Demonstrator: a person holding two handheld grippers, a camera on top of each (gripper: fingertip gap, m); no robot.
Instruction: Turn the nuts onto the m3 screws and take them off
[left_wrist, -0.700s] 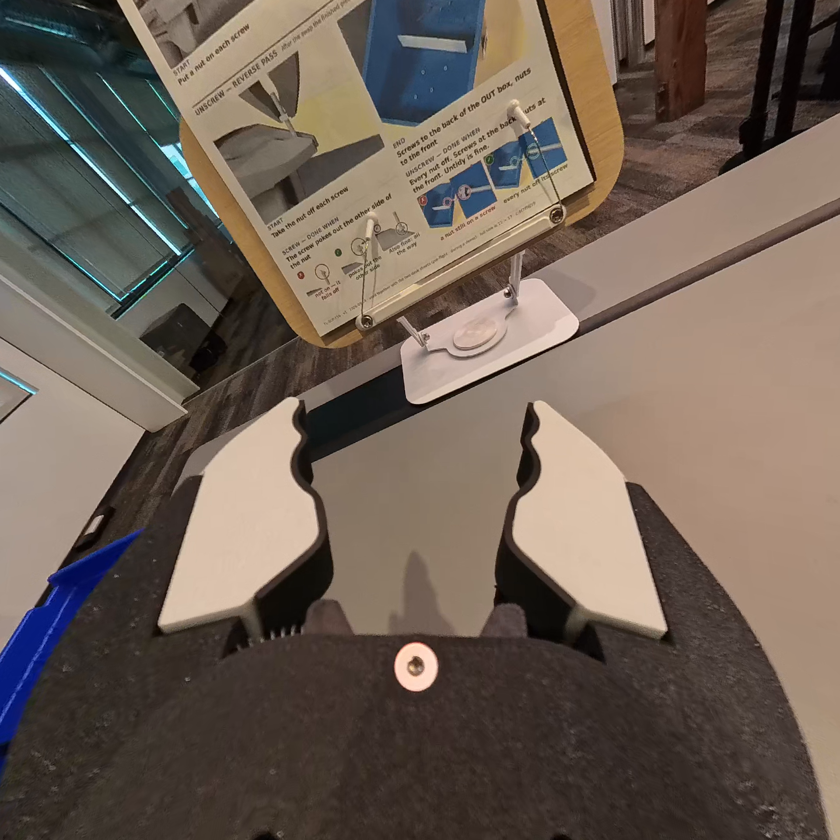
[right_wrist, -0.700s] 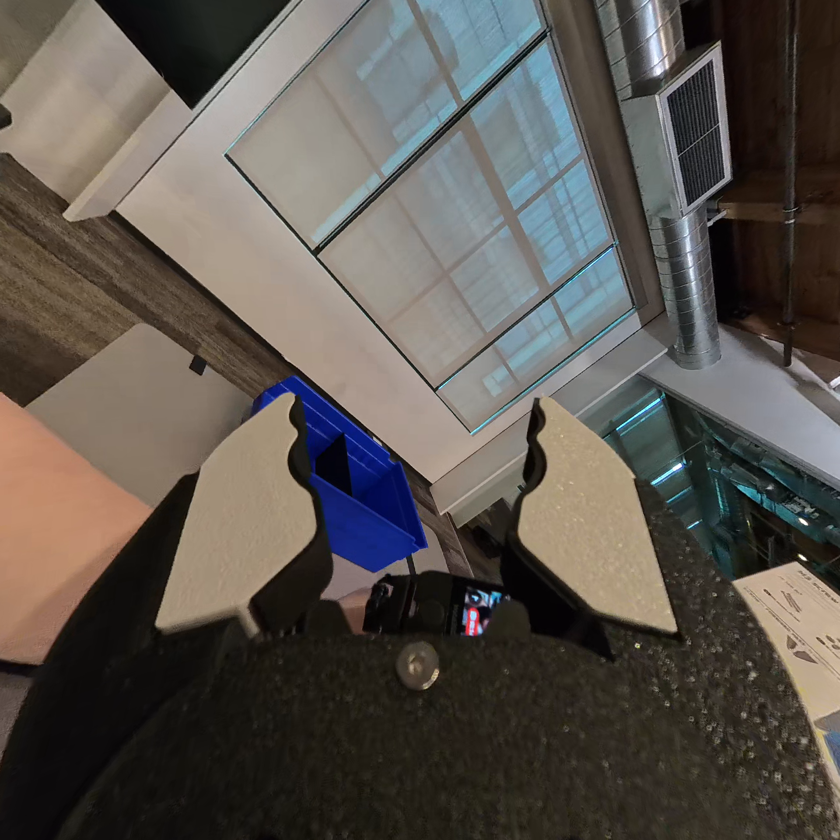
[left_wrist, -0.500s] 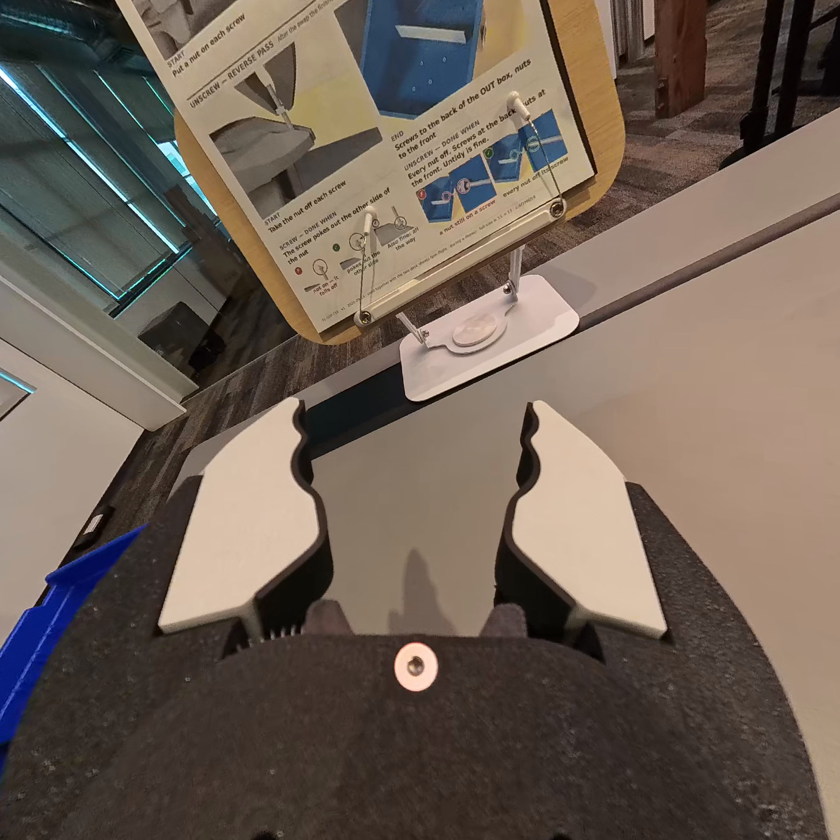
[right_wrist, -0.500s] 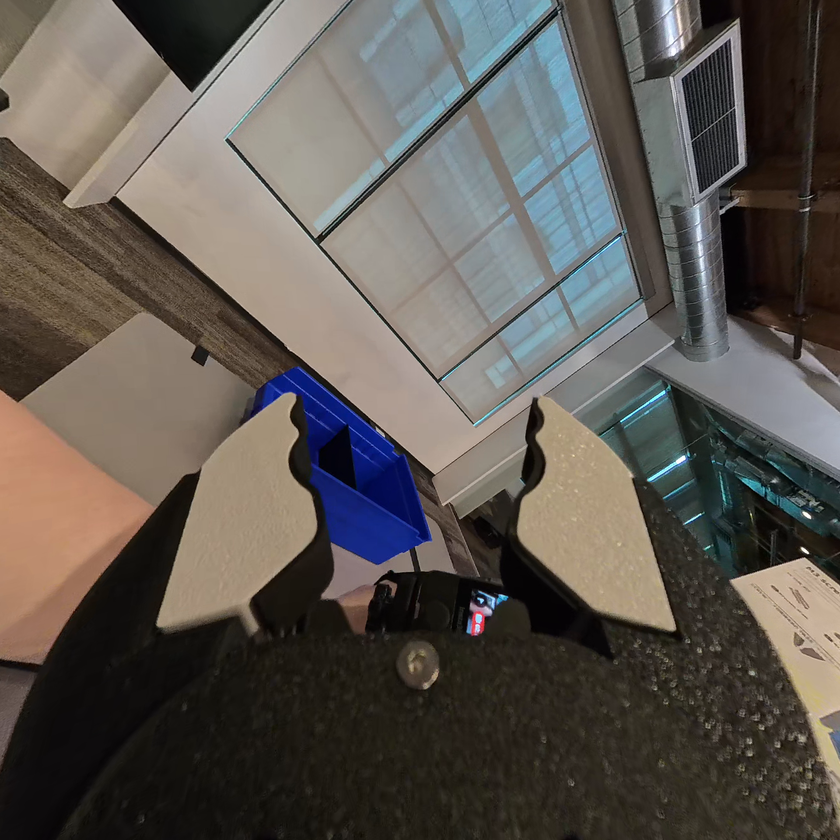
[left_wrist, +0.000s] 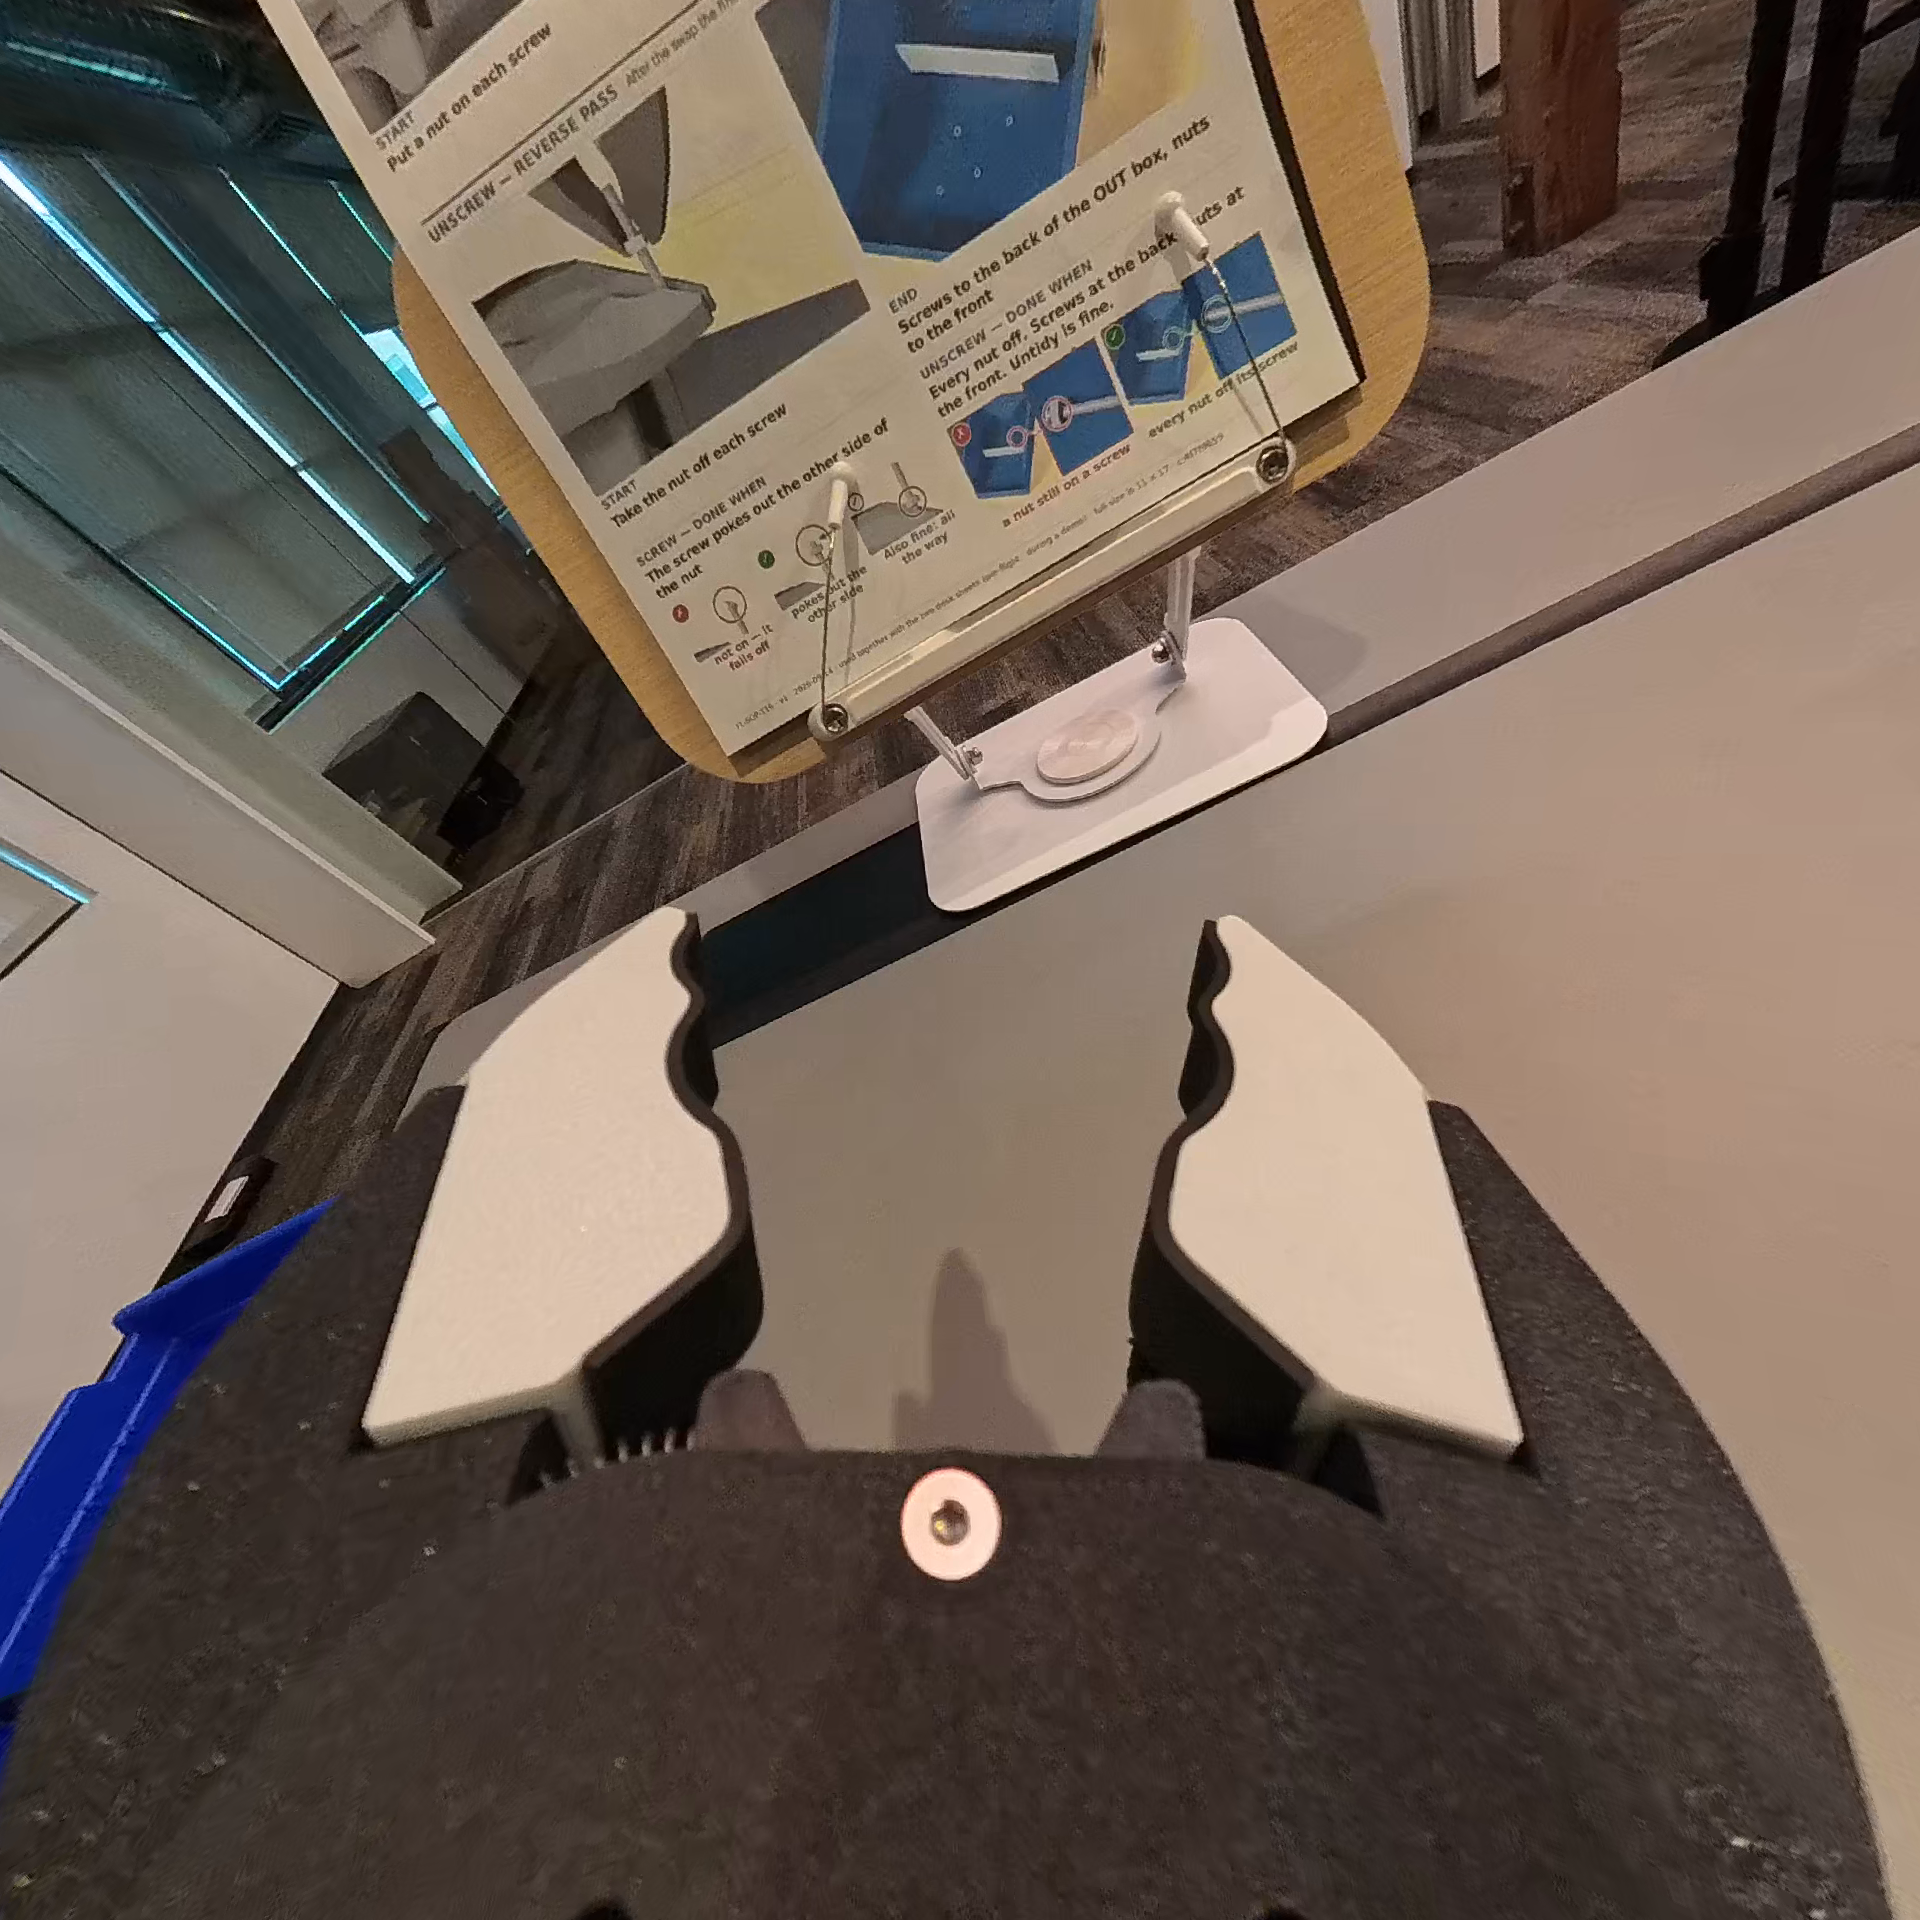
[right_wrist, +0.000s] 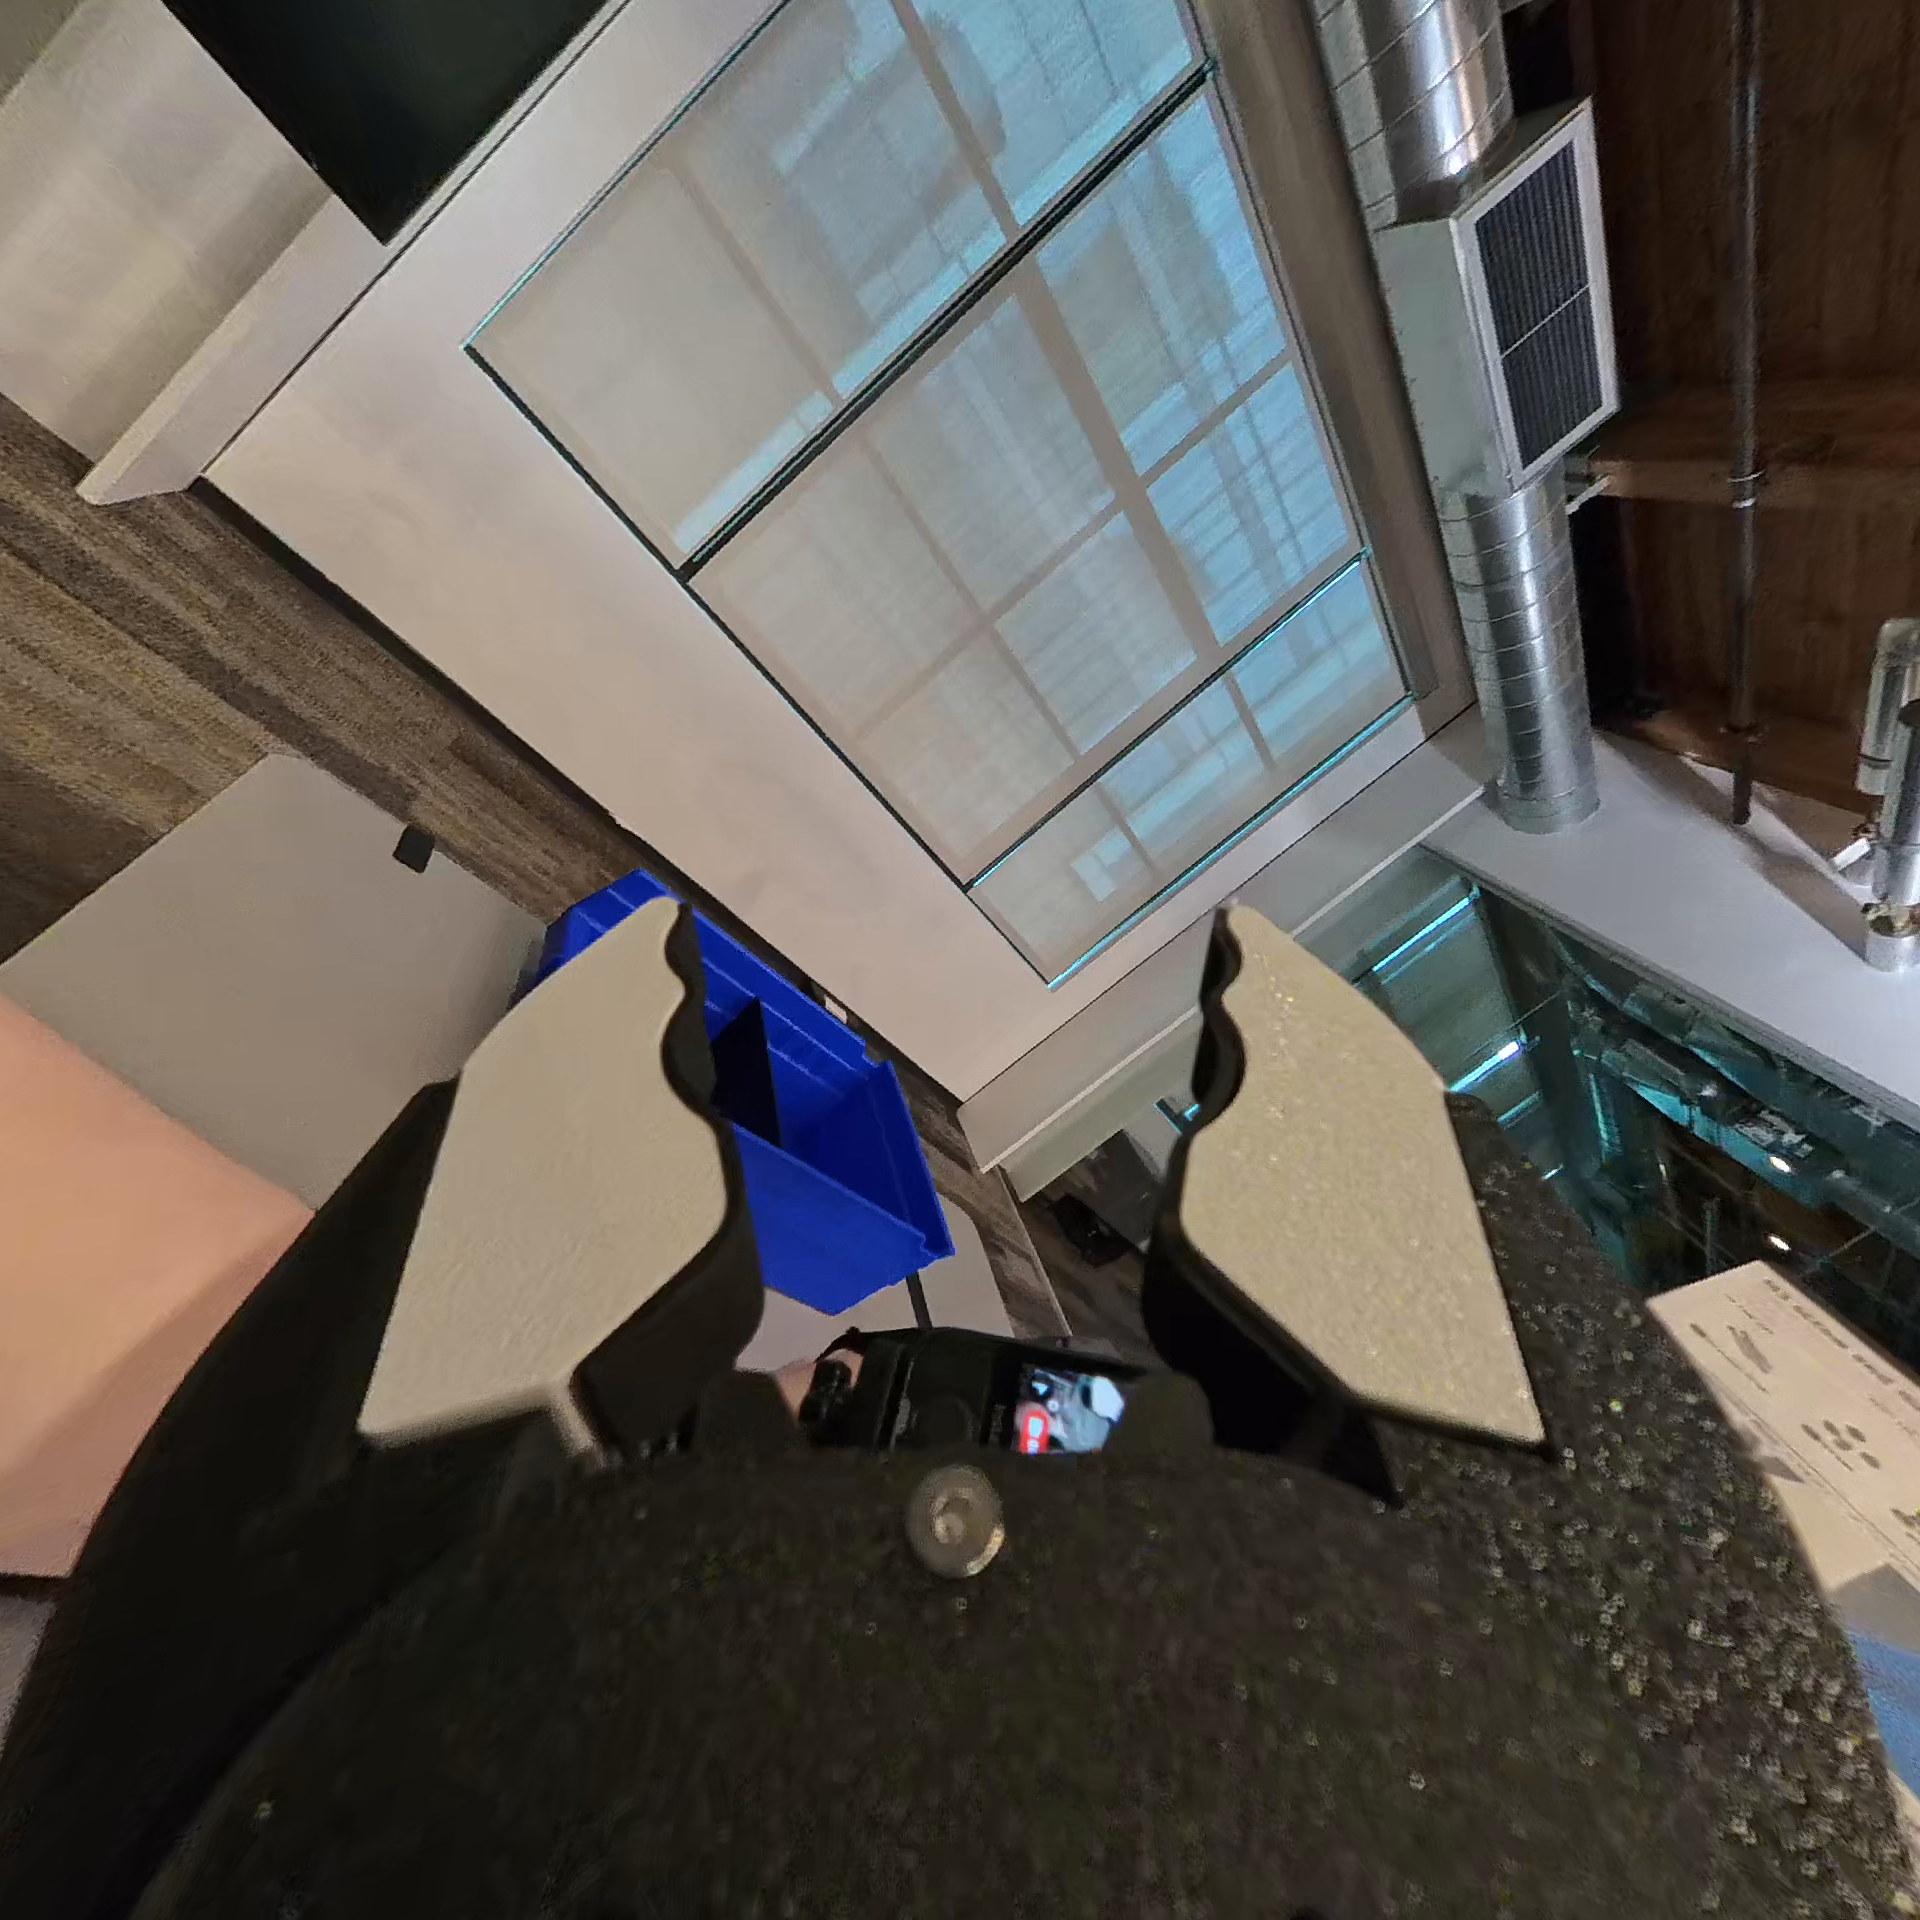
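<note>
Left gripper (left_wrist: 951, 925): jaws wide apart with nothing between them; it hangs over a bare stretch of the grey table (left_wrist: 1558, 1039), lower centre of the left wrist view.
Blue bin, left view: only a corner of the blue bin (left_wrist: 94, 1455) shows at the lower left edge, beside the gripper body and apart from its fingers.
Stand: a white stand base (left_wrist: 1122, 769) sits at the table's far edge, centre of the frame, well ahead of the fingertips.
Sheet: a printed sheet (left_wrist: 831, 343) with pictures is clipped to a wooden board on that stand, filling the upper centre.
Right gripper (right_wrist: 951, 920): jaws also wide apart and empty; it is tilted and points up towards a large window (right_wrist: 935, 468) in the upper centre of the right wrist view.
Blue bin, right view: the bin (right_wrist: 821, 1164) stands on a pale table, left of centre, partly behind the left finger (right_wrist: 582, 1143); it is farther off, not between the pads.
Camera: a small black camera (right_wrist: 977, 1397) with a lit screen shows low between the fingers, next to a bit of a hand.
Progress: neither gripper holds or touches anything; whether the bin holds anything cannot be told.
</note>
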